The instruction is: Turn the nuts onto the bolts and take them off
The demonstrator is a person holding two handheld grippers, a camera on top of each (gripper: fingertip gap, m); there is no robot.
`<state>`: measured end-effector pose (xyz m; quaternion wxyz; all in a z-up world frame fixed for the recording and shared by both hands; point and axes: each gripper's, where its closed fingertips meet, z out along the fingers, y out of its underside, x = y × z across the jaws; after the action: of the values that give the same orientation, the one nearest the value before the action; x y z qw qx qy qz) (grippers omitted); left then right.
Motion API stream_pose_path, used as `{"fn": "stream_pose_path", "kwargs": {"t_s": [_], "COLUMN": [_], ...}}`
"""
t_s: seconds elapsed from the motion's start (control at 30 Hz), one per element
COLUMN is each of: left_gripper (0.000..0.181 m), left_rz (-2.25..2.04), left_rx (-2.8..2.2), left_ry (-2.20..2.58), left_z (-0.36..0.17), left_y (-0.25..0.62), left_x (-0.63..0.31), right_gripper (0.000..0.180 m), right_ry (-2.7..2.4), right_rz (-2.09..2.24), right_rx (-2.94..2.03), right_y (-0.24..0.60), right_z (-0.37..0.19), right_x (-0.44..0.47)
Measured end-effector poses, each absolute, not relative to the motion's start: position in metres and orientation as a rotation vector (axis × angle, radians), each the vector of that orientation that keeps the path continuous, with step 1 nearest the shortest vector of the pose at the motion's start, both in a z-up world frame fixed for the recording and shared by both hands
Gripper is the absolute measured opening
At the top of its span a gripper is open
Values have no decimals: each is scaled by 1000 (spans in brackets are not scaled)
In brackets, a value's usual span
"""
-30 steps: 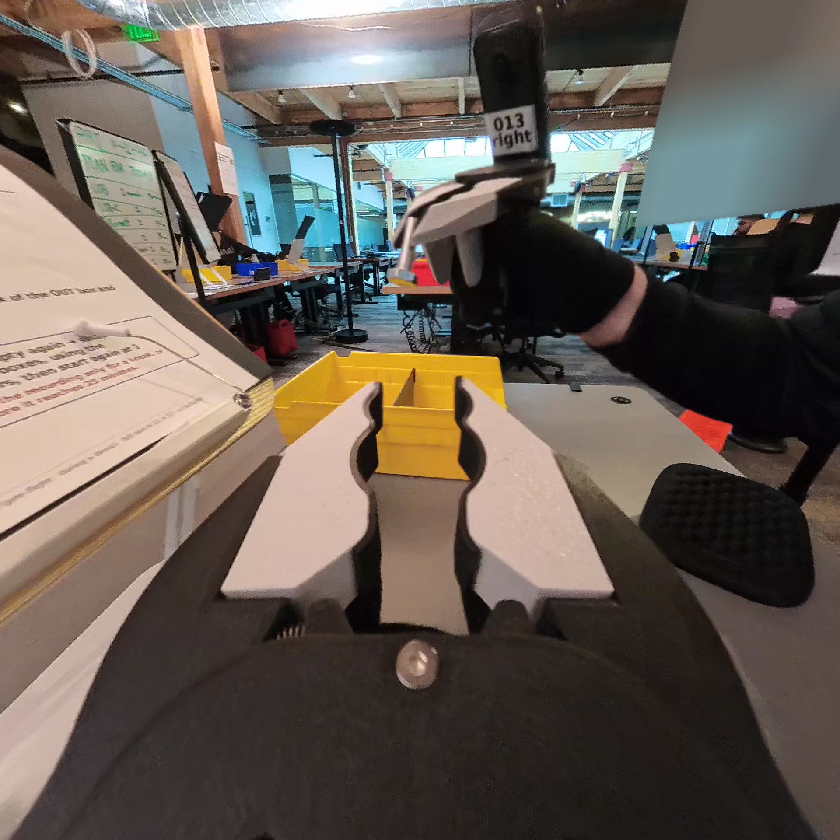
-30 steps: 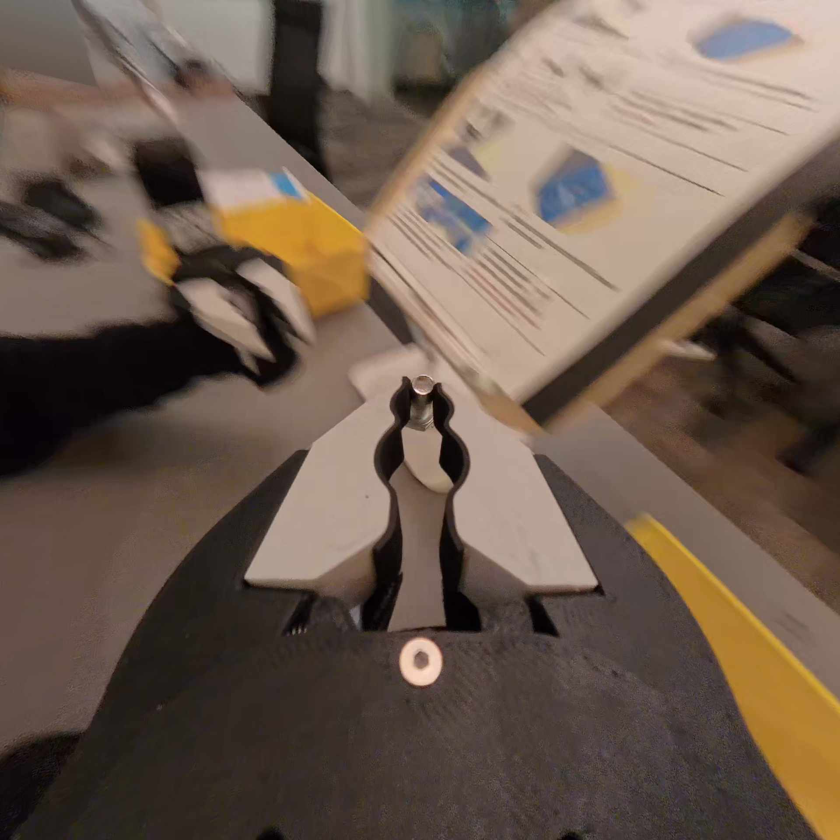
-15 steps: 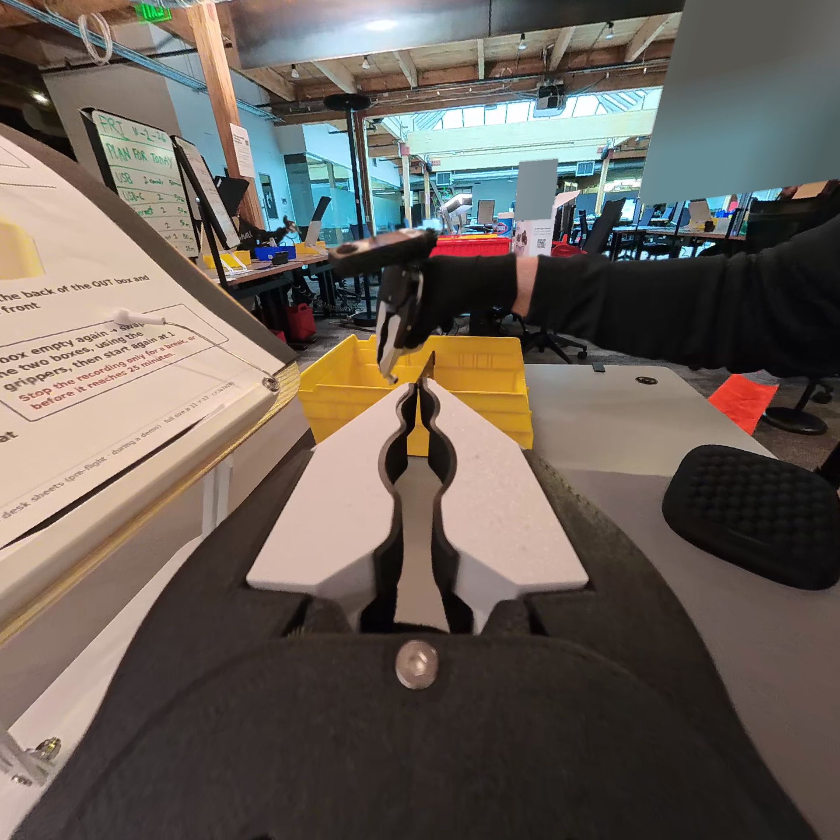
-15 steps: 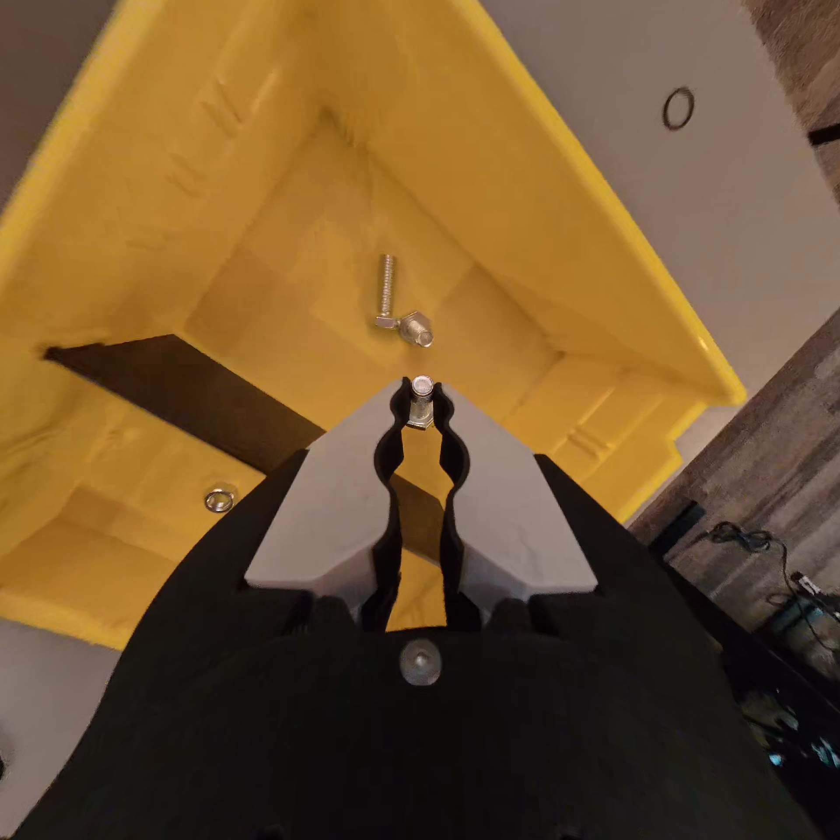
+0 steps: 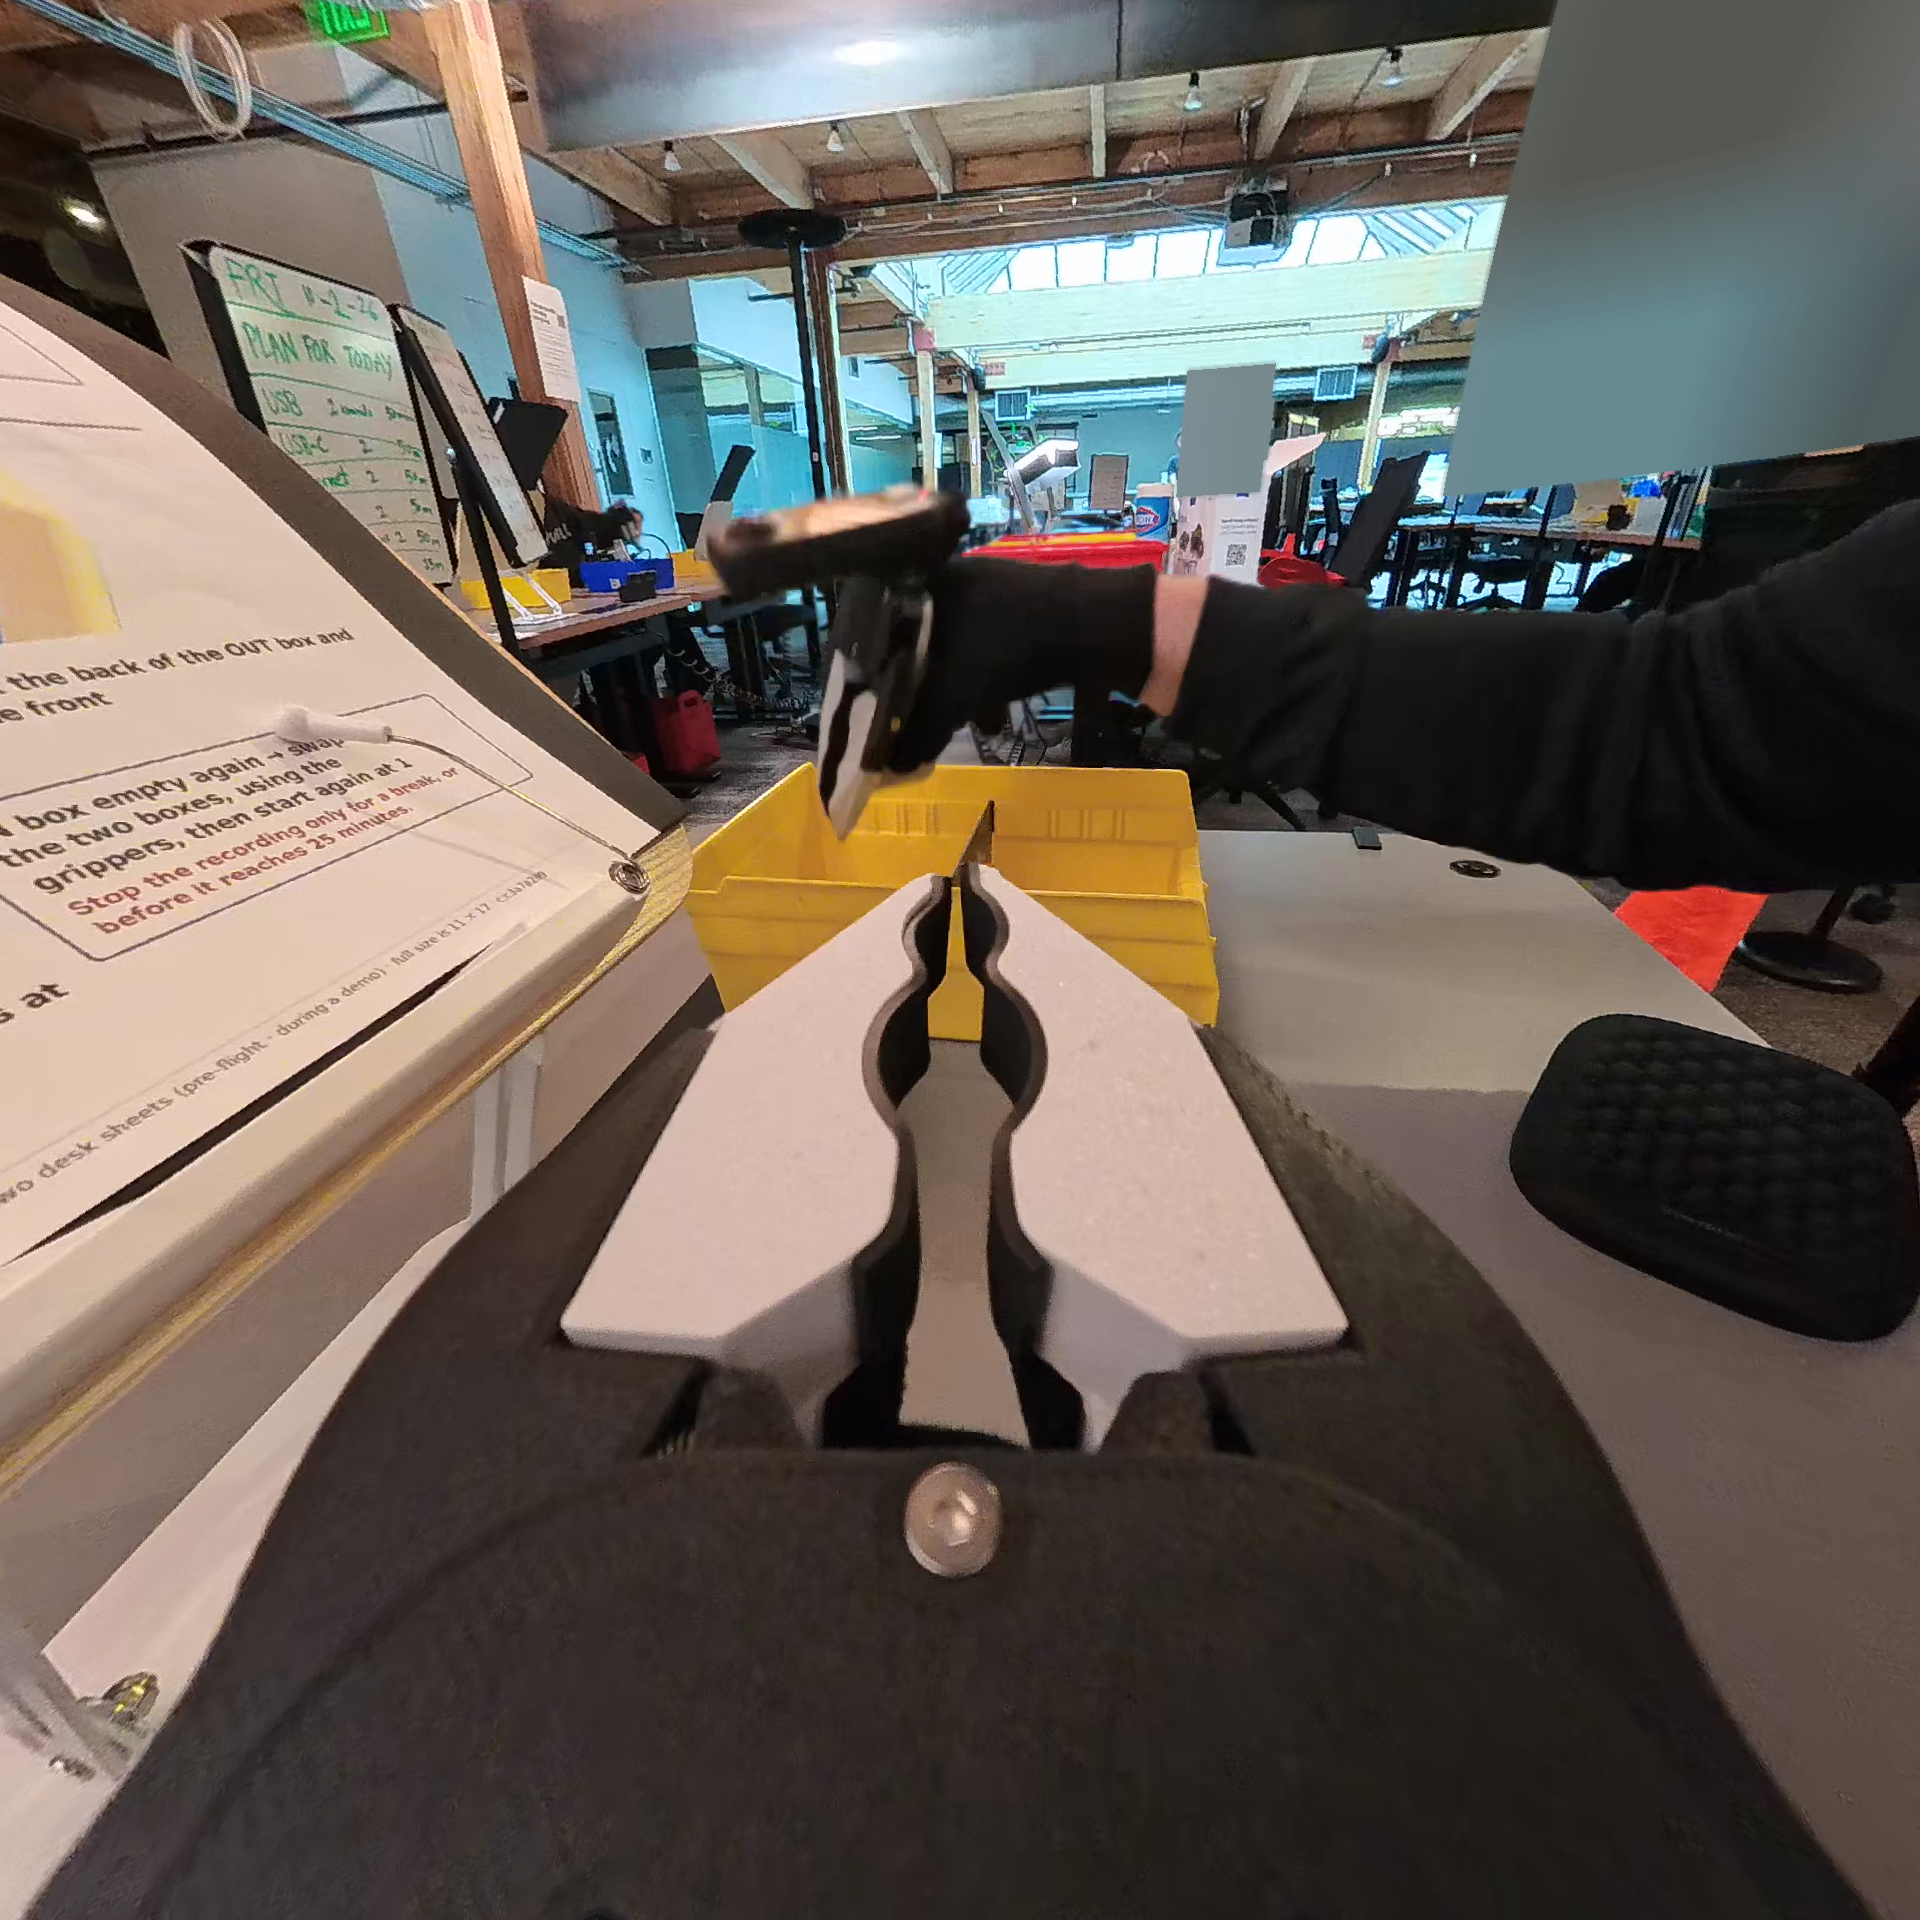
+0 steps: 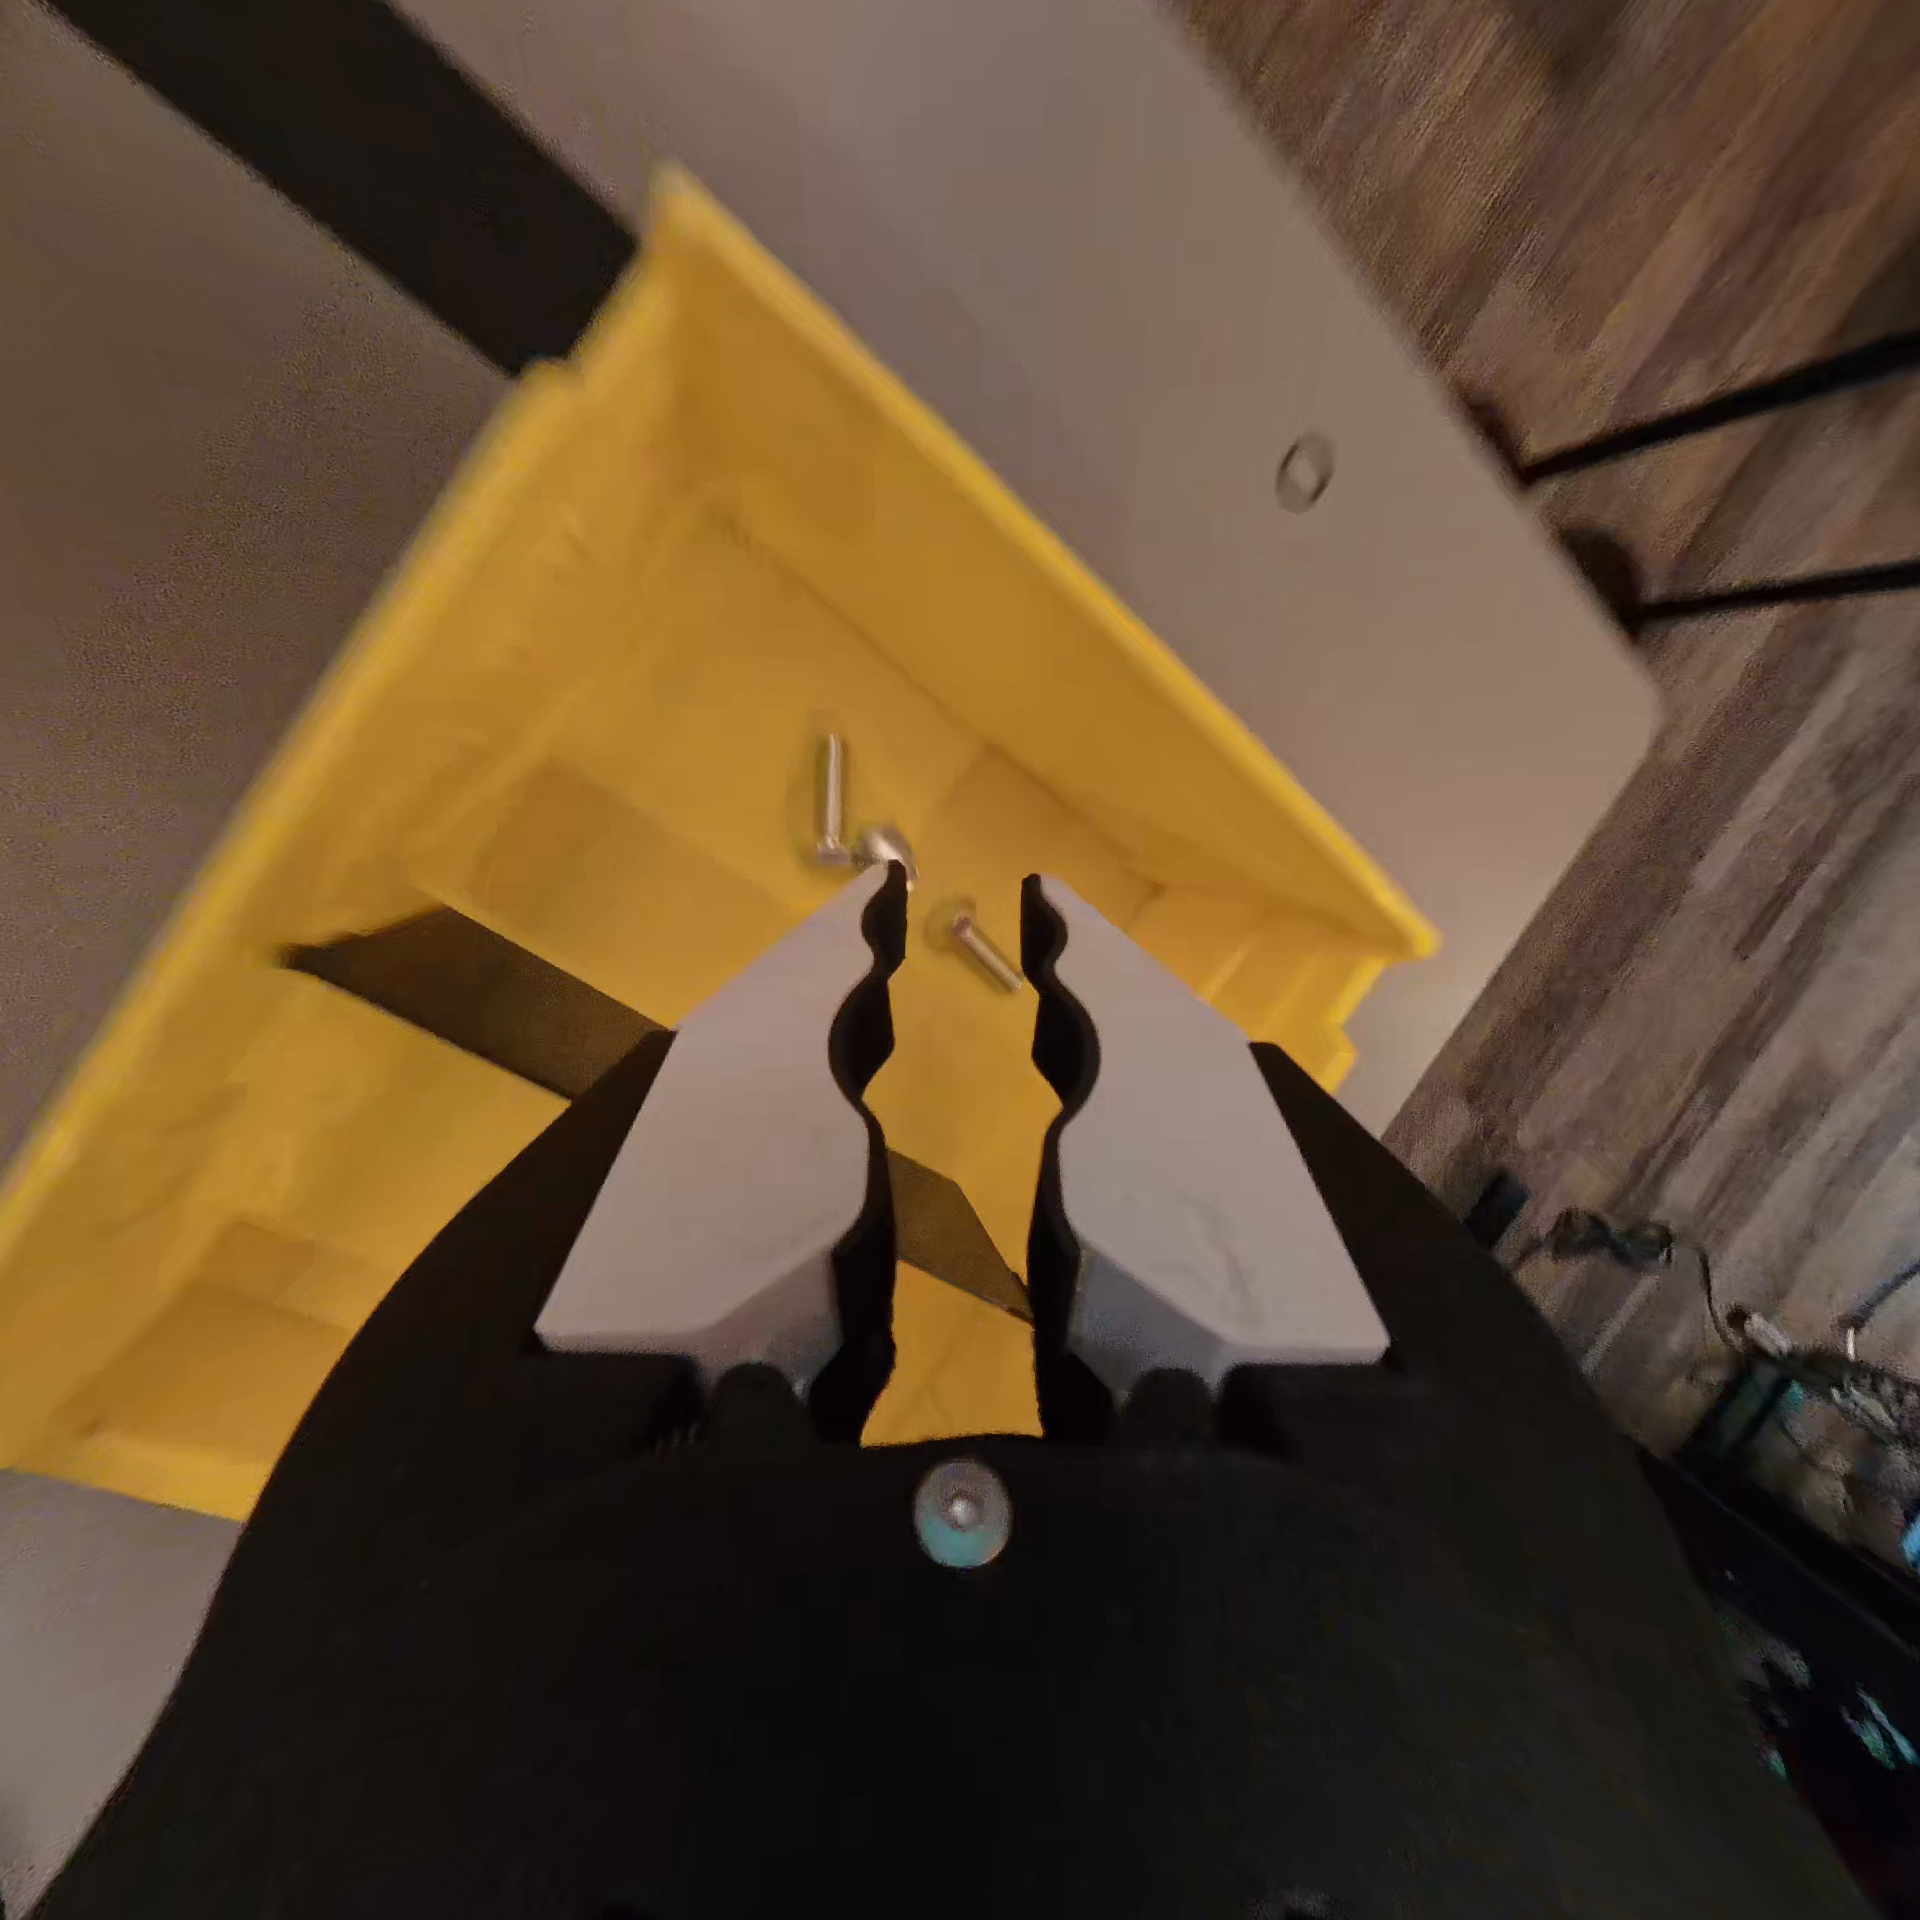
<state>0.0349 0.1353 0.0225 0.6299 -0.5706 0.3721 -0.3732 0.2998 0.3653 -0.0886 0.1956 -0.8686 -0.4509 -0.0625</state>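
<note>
Room: an open workshop with timber beams and rows of desks behind; the work surface is a grey table (image 5: pixel 1382 997).
Left gripper (image 5: pixel 961 883): its white fingers are drawn together with only a thin slit at the tips, and nothing shows between them. It lies low and level over the near part of the table, aimed at the yellow bin (image 5: pixel 1101 914) just ahead of the tips.
Right gripper (image 6: pixel 961 883): its jaws stand clearly apart and hold nothing. It hangs above the bin, tilted steeply down into it; in the left wrist view it (image 5: pixel 847 769) shows over the bin's back half, carried by a gloved hand (image 5: pixel 1008 655) on an outstretched, black-sleeved arm coming in from the right.
Bolts: one loose bolt (image 6: pixel 982 951) appears in the gap between the right fingertips, on the floor of the compartment below. Two more bolts (image 6: pixel 847 816), touching at their heads, lie just past the left fingertip; the blur hides whether any carries a nut.
Bin: yellow bin (image 6: pixel 1039 623), split by a dark divider (image 6: pixel 499 987) running under the right fingers; the bolts lie in the compartment beyond it.
Open room: bare table to the right of the bin, up to the table's rounded edge, with wood-look floor (image 6: pixel 1662 312) past it.
Left of the left fingers: a slanted board with a printed sheet (image 5: pixel 260 779), close beside the gripper.
Right of the left fingers: a black textured pad (image 5: pixel 1714 1174) on the table, apart from the bin.
</note>
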Motion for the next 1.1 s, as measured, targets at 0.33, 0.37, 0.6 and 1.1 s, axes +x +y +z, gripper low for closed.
{"fn": "stream_pose_path", "kwargs": {"t_s": [0.33, 0.37, 0.6, 1.1], "left_gripper": [2, 2, 7, 25], "left_rz": [-831, -830, -805, -143], "left_rx": [-1317, -1318, -1336, -1656], "left_ry": [868, 871, 862, 785], "left_z": [20, 20, 19, 88], "left_y": [135, 135, 139, 130], "left_x": [41, 42, 42, -98], "right_gripper": [12, 12, 7, 9], "right_ry": [-1100, -1071, -1039, -1137], "right_rz": [339, 360, 436, 464], "right_rx": [-1600, -1536, -1331, -1273], "right_y": [258, 248, 215, 198], "right_z": [124, 138, 154, 153], "right_x": [158, 155, 146, 137]}}
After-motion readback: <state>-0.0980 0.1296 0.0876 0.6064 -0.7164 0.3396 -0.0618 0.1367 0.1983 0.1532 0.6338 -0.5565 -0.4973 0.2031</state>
